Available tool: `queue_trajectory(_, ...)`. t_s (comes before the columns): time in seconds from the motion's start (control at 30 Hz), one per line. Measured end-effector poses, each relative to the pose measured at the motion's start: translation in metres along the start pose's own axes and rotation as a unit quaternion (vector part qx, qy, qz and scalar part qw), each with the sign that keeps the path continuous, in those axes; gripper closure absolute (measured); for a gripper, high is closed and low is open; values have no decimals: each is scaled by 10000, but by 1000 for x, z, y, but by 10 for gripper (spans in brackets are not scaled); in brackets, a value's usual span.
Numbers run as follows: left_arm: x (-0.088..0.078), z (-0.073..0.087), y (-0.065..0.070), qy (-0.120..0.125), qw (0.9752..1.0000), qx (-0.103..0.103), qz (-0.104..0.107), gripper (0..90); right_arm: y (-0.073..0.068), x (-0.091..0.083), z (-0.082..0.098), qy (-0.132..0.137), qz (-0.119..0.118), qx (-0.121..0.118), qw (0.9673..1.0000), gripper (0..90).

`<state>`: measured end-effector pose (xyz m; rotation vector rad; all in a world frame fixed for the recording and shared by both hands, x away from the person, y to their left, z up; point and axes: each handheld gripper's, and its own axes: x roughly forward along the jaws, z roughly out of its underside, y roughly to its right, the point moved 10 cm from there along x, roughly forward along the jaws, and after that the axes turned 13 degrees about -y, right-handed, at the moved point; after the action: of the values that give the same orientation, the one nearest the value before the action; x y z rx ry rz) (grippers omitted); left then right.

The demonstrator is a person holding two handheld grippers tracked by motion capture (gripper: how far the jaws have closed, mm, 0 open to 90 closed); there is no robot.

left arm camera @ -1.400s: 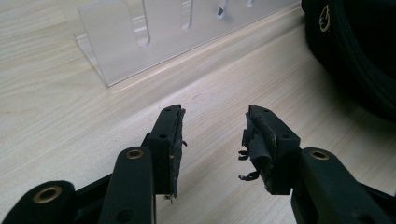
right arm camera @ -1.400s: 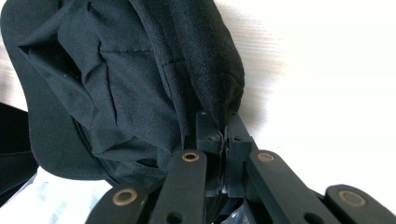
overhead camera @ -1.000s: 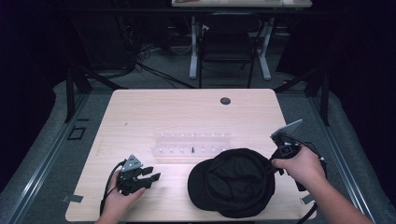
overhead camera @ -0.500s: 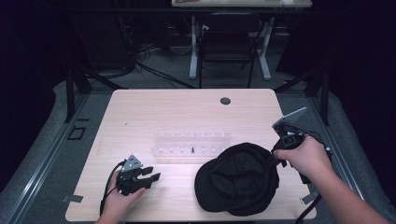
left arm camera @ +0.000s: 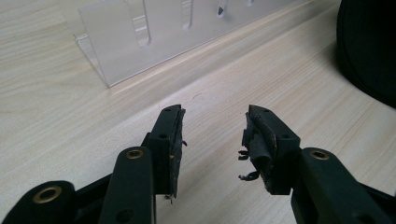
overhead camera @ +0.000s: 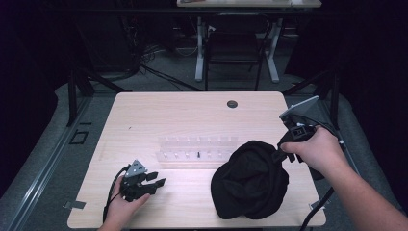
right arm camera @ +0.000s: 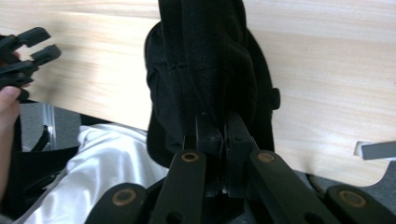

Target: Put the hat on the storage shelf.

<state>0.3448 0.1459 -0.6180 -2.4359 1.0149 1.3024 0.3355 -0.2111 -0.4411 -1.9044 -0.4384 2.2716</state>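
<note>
no brand, label or readable writing was found on anything in view.

right tool [overhead camera: 279,153] was clamped tight on the edge of the black cap [overhead camera: 250,180]; in the right gripper view the two jaws were pressed together with a fold of the dark fabric [right arm camera: 205,84] pinched between them. the cap hung from that tool, its pinched edge raised and its lower part resting on the desk [overhead camera: 192,115], below and to the left of the tool as the high view showed it. which part of the cap was gripped could not be made out: the cloth was uniformly dark and folded over itself, and the jaw tips were buried in it.

left tool [overhead camera: 155,180] rested near the desk's front edge, well apart from the cap. its jaws stood apart with bare desk between them and nothing held, as the left gripper view [left arm camera: 212,135] confirmed. the pads looked worn, with ragged bits hanging off them.

ahead of the left tool sat a clear acrylic rack [left arm camera: 154,32] with slots; one small dark item [overhead camera: 198,155] stood in it, too small to identify. the cap's rim was cut off at the right edge of the left gripper view.
</note>
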Motion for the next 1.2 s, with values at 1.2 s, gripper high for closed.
queue_trajectory(1.2, 0, 1, 0, -81, 10000, 52, -25, 567, -51, -72, -4, 664, -2480, -434, 9655, 878)
